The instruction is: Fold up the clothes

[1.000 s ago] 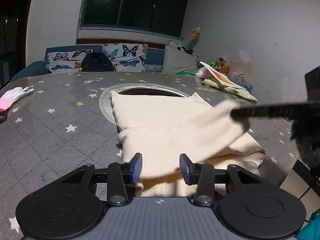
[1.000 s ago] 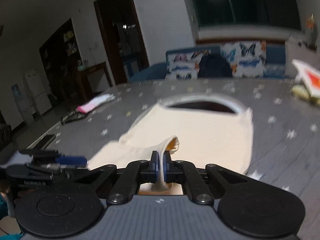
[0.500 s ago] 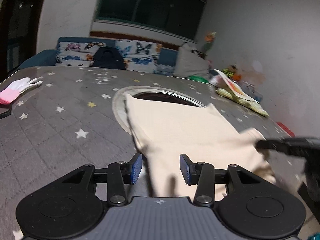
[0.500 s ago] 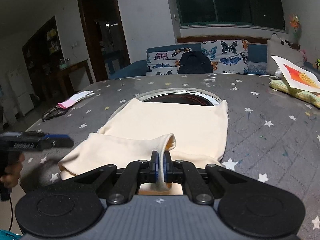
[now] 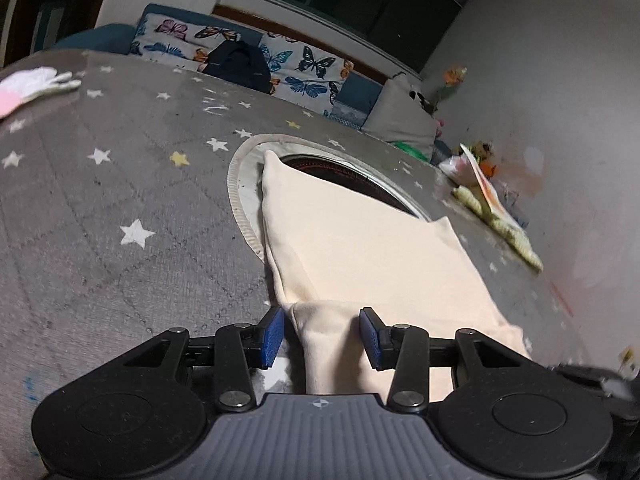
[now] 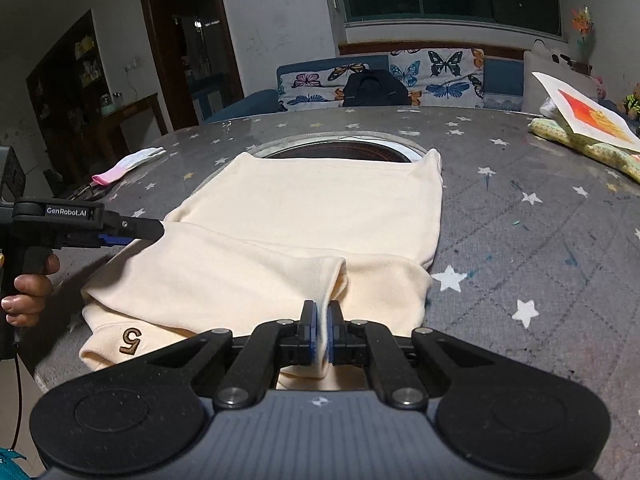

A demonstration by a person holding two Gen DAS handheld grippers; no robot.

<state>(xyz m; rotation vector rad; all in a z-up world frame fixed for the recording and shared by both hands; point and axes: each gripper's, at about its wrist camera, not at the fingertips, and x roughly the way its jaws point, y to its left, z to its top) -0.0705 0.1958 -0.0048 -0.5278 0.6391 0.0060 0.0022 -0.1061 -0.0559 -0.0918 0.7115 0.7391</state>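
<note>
A cream garment lies partly folded on the grey star-patterned table, its far edge over a round opening. A brown "5" marks its near left corner. My right gripper is shut on a fold of the garment's near edge. My left gripper is open, its blue pads either side of a fold of the garment at its left edge. The left gripper also shows in the right wrist view, at the garment's left side.
A pink and white glove lies at the table's far left. A green cloth with a printed card sits at the far right. A butterfly-print sofa with a dark bag stands behind the table.
My right gripper has carried the pinched fold down to the near edge. My left gripper has swung in low to the garment's left edge, a fold now between its open pads.
</note>
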